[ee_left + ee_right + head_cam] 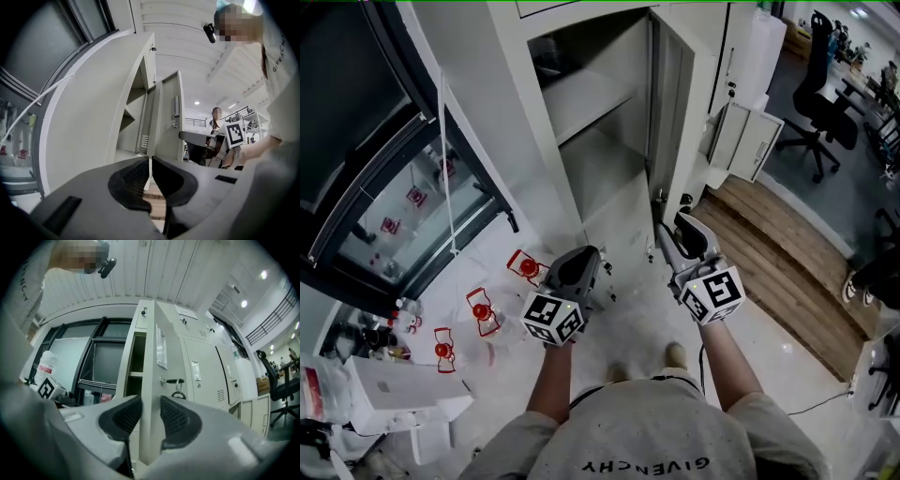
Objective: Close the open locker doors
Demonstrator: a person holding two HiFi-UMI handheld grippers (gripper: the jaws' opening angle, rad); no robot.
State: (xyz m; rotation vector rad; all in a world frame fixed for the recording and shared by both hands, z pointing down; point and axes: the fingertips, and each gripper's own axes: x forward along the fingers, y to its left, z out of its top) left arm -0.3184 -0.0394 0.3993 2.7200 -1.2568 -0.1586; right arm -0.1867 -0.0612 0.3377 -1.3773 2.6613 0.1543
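A tall pale-grey locker [609, 131] stands open, its door [659, 112] swung out edge-on toward me. In the right gripper view the door's [152, 357] thin edge runs up between the jaws of my right gripper [151, 401]. The jaws stand apart on either side of it, and I see no firm pinch. The door's latch handle with a key ring [174, 381] sits just right of that edge. My right gripper [670, 230] is close below the door's foot. To the left, my left gripper [586, 258] hangs shut and empty. A smaller locker door [748, 141] further right also hangs open.
Red-and-white objects [483, 309] lie on the white floor at left, near a black-framed glass panel [403, 187]. White boxes [394, 394] sit at the lower left. A raised wooden floor [787, 253] and an office chair [816, 94] lie to the right.
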